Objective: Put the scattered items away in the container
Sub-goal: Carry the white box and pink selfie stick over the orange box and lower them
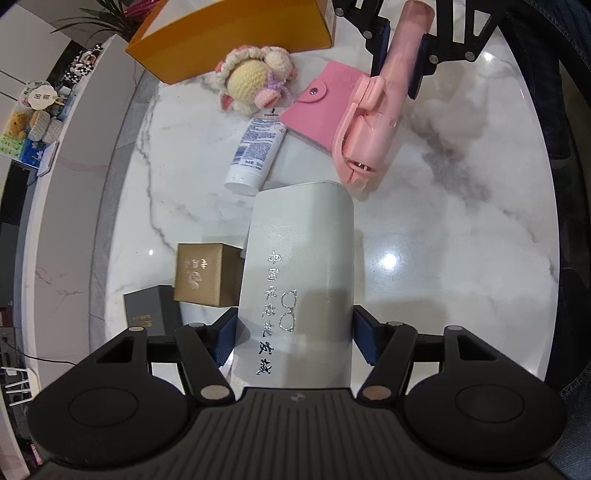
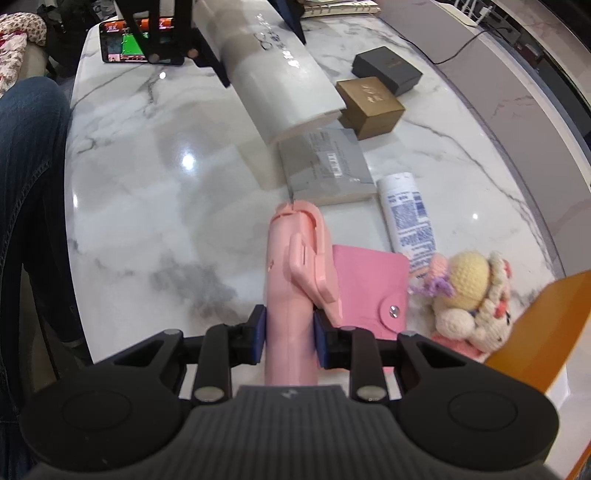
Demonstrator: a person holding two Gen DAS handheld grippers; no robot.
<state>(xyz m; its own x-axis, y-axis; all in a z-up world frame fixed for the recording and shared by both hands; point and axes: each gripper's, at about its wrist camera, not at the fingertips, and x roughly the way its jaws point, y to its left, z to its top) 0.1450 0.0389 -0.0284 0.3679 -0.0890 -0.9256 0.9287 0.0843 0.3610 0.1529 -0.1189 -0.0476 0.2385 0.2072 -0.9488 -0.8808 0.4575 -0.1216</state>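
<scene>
My left gripper is shut on a white glasses case with silver lettering, held above the marble table. My right gripper is shut on the handle of a pink folding gadget, also lifted off the table. The other view shows each one: the pink gadget at upper right, the white case at the top. The orange container stands at the table's far edge. A crocheted doll, a pink wallet and a white tube lie before it.
A gold box and a dark box sit left of the white case. A grey flat packet lies under the case's end. A phone rests at the far table end. A person's jeans-clad leg is beside the table.
</scene>
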